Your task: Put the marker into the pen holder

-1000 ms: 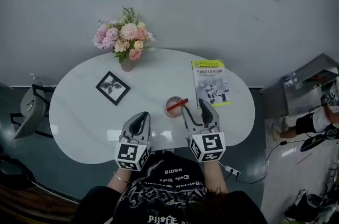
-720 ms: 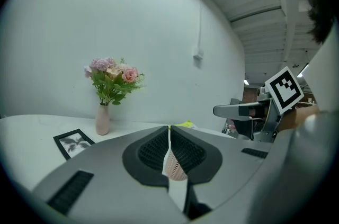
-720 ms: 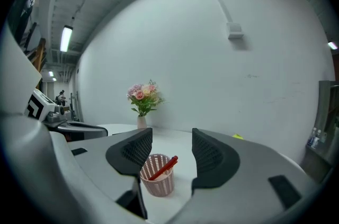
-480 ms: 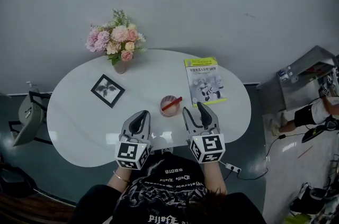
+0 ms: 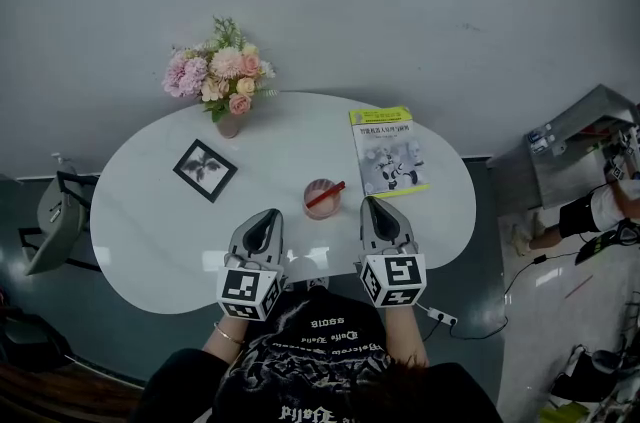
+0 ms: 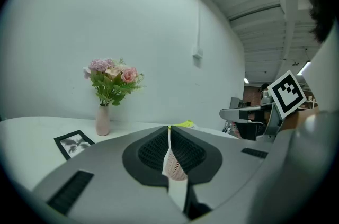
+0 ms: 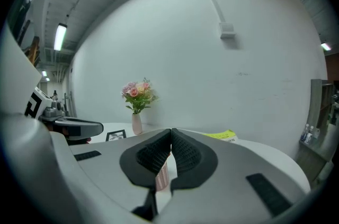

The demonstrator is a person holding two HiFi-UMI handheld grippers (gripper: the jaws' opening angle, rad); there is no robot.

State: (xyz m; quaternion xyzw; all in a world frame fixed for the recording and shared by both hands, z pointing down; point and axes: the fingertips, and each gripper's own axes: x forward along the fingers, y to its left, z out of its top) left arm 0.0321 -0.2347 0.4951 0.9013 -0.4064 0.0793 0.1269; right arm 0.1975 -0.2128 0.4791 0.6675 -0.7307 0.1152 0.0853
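Observation:
A pink ribbed pen holder (image 5: 320, 198) stands near the front middle of the white table (image 5: 150, 211), and a red marker (image 5: 327, 195) leans out of it toward the right. My left gripper (image 5: 265, 216) is shut and empty, just left of and nearer me than the holder. My right gripper (image 5: 378, 205) is also shut with nothing between its jaws, just right of the holder. In both gripper views the holder (image 6: 174, 164) (image 7: 162, 178) shows only as a sliver behind the closed jaws.
A vase of pink flowers (image 5: 222, 76) stands at the table's back left, a framed picture (image 5: 206, 169) lies left of centre, and a yellow-edged booklet (image 5: 392, 151) lies at the back right. A chair (image 5: 55, 211) is left of the table; a person (image 5: 600, 211) stands far right.
My right gripper's jaws have closed from wide open to shut, empty. The marker and holder stay where they were. The left gripper has not moved.

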